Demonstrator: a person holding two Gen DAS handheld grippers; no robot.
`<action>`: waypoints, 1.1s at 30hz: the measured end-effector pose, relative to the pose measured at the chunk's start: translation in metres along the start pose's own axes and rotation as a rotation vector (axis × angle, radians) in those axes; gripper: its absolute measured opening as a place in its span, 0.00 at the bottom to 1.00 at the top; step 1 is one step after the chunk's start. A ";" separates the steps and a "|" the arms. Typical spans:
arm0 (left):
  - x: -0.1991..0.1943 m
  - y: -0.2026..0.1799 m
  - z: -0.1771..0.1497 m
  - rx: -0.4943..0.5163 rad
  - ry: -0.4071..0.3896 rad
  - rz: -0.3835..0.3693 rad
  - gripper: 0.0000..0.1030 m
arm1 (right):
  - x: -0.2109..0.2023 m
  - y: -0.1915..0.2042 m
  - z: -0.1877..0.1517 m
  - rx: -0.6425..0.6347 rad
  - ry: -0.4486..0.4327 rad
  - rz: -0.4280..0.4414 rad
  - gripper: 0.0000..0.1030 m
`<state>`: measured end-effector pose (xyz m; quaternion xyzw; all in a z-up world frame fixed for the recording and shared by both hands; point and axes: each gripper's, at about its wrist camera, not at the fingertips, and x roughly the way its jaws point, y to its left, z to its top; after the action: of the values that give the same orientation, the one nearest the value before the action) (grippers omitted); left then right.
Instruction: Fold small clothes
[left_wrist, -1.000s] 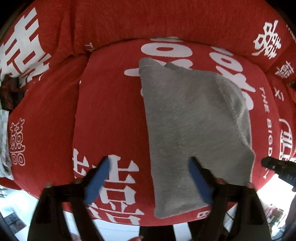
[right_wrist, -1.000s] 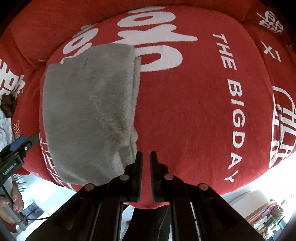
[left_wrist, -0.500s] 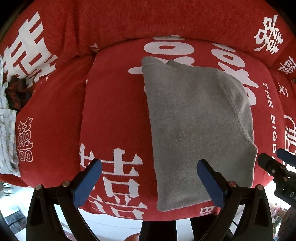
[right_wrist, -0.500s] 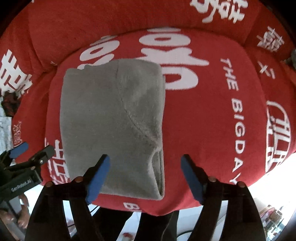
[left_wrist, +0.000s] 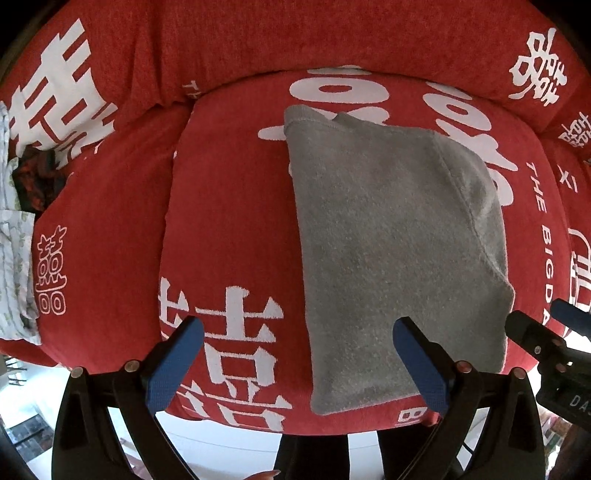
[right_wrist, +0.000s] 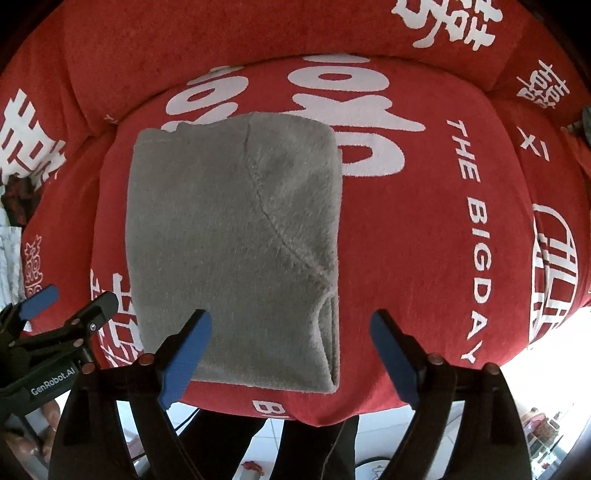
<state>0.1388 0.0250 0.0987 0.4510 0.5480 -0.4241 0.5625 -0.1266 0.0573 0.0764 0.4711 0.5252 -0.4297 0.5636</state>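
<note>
My right gripper (right_wrist: 291, 354) was almost closed a second ago, beside the near edge of the grey garment (right_wrist: 236, 243). Now its jaws are opening wide and nothing is between the blue pads; the cloth lies below them, not pinched. I judge that I have just let go of the last fold. The left gripper (left_wrist: 295, 365) is also wide open and holds nothing, as it did before.

The garment lies flat on the red cushion (right_wrist: 424, 229) with white letters, as a neat rectangle, near the front edge. To me this piece looks finished, or it needs only one more fold.

The two views do not show the same things. In the right wrist view I see the folded layers stacked at the near right corner, and the curved seam across the top. I also see the left gripper at the lower left with a hand under it. The left wrist view shows the left edge of the cloth more clearly. It also shows other fabrics (left_wrist: 18, 229), one pale with a leaf print and one dark, lying far at the left, maybe the next pieces.
</note>
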 end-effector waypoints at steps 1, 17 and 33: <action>0.000 0.000 -0.001 -0.002 0.001 -0.001 1.00 | 0.001 0.000 -0.001 0.000 0.004 -0.004 0.87; 0.003 -0.002 -0.004 -0.002 0.013 0.001 1.00 | 0.005 0.000 -0.003 0.007 0.013 0.004 0.87; 0.005 -0.002 -0.008 -0.012 0.018 0.030 1.00 | 0.006 0.003 -0.003 -0.002 0.017 0.007 0.87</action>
<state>0.1350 0.0321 0.0934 0.4596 0.5489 -0.4083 0.5663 -0.1239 0.0610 0.0710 0.4761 0.5286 -0.4232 0.5611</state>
